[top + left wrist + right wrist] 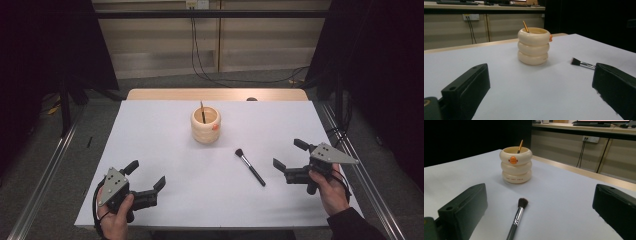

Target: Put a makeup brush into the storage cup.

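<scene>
Grippers sit nearest, 1 in each hand at the near edge of the white table point(165, 200). At the near left corner the left gripper point(146, 176) has its 2 black jaws spread wide with nothing between them, and it rests low over the table surface. On the near right side the right gripper point(290, 154) is likewise spread wide and empty, jaws pointing inward toward the middle.

Just inward of the right gripper lies a makeup brush point(249, 167), flat on the table, apart from both grippers. Its dark bristle head points toward the far side, its black handle toward the near right. From the right gripper view the makeup brush point(516, 217) lies between the 2 jaws, bristles away from the camera.

Farther back, near the table's middle, stands a cream holder point(205, 124) shaped like 3 stacked rings, with an orange duck bill on its side. A thin brush point(202, 111) stands inside it, leaning on the rim.
</scene>
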`<state>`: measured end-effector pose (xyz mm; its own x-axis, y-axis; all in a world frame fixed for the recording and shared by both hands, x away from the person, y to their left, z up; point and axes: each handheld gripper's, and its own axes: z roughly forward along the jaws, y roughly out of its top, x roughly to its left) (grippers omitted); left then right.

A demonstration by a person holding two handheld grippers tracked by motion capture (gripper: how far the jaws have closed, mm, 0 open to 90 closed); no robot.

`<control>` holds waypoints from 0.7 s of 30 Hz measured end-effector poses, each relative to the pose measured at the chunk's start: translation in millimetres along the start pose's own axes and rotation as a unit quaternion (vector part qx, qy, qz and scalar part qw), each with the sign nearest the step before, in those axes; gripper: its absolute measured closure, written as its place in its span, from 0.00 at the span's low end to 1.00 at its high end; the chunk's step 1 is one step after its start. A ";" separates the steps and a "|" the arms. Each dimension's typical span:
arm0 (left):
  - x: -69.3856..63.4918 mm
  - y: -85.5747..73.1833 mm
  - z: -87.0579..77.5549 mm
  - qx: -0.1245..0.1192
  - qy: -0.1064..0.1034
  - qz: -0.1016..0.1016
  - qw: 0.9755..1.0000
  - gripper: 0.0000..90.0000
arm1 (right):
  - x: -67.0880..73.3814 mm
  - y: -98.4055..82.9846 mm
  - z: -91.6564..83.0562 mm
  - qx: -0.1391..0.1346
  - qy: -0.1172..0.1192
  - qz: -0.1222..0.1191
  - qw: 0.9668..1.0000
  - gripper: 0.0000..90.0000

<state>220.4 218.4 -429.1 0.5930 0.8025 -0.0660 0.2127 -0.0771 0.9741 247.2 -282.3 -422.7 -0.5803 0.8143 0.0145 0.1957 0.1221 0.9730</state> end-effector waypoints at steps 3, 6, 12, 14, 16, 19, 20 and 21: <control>-1.2 -0.8 1.4 0.005 -0.010 0.002 1.000 0.01 | 0.4 5.8 8.5 0.004 0.004 -0.003 1.000 0.00; -0.6 -0.5 2.0 0.004 -0.006 0.004 1.000 0.01 | -1.6 11.5 19.2 0.013 0.005 -0.010 1.000 0.00; 1.4 -1.5 3.1 0.006 -0.010 0.003 1.000 0.01 | 0.6 21.1 40.1 0.009 0.012 -0.006 1.000 0.00; 1.9 -1.5 3.2 0.008 -0.011 0.004 1.000 0.01 | 1.1 24.9 45.6 0.007 0.021 -0.002 1.000 0.01; 1.6 -1.5 3.4 0.007 -0.012 0.003 1.000 0.01 | 1.0 28.3 50.9 0.000 0.017 0.001 1.000 0.01; 1.5 -1.3 3.2 0.005 -0.011 0.003 1.000 0.01 | 1.6 32.9 59.3 0.002 0.011 -0.005 1.000 0.01; 1.8 -1.3 3.2 0.007 -0.009 0.005 1.000 0.01 | 1.8 34.2 62.4 0.005 0.014 -0.003 1.000 0.01; 2.2 -1.3 3.1 0.008 -0.008 0.006 1.000 0.01 | 2.4 35.4 65.5 0.011 0.016 -0.006 1.000 0.00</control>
<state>223.9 218.5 -431.3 0.6086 0.7913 -0.0583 0.2180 -0.0961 0.9712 304.6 -238.8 -403.3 -0.6076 0.7942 0.0096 0.2045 0.1448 0.9681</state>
